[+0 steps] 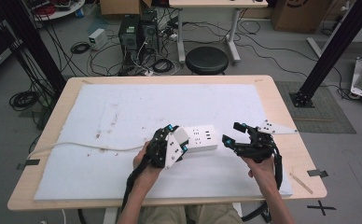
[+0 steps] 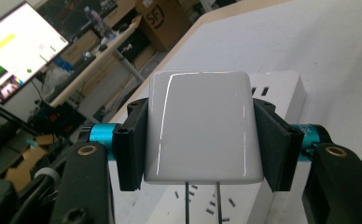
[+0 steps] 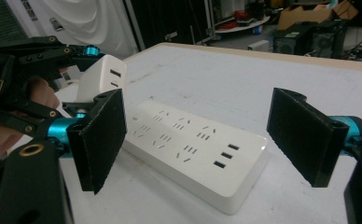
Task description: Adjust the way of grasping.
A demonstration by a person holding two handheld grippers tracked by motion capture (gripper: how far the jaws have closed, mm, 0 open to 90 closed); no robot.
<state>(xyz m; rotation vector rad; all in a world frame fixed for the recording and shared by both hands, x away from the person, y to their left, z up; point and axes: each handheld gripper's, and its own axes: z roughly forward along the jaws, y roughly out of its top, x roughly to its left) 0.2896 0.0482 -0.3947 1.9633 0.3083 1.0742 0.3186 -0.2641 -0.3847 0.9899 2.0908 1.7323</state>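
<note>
Two claws worked over the surface, one in each of the person's hands. The left claw (image 2: pixel 202 135) was clenched on a white charger block (image 2: pixel 202 126), its black pads pressing the block's two flanks, and the block's two metal prongs (image 2: pixel 202 203) pointed down from its lower face toward the slots below. In the high view the left claw (image 1: pixel 178 140) sat at the left end of the white power strip (image 1: pixel 202 137), with the charger block (image 1: pixel 181 135) held just above that end; whether the prongs had entered the slots could not be told. From the right gripper view the charger block (image 3: pixel 103 77) showed two small ports on its face and hung above the far-left end of the power strip (image 3: pixel 193 154), gripped by the left claw (image 3: pixel 83 70), with the person's left hand (image 3: pixel 11 116) behind it.

The right claw (image 3: pixel 198 135) was released, its jaws standing wide apart with nothing between the pads, and the strip lay ahead of and below them. In the high view the right claw (image 1: pixel 233 133) hovered just beside the strip's right end without touching it, held by the right hand (image 1: pixel 261 170).

The power strip lay flat near the middle of a white sheet (image 1: pixel 123 112) that covered most of the wooden surface (image 1: pixel 281 107). A white cord (image 1: pixel 76 145) ran from the left claw's side across the sheet to the surface's left edge. Beyond the far edge stood a black round stool (image 1: pixel 207 59) on the floor.
</note>
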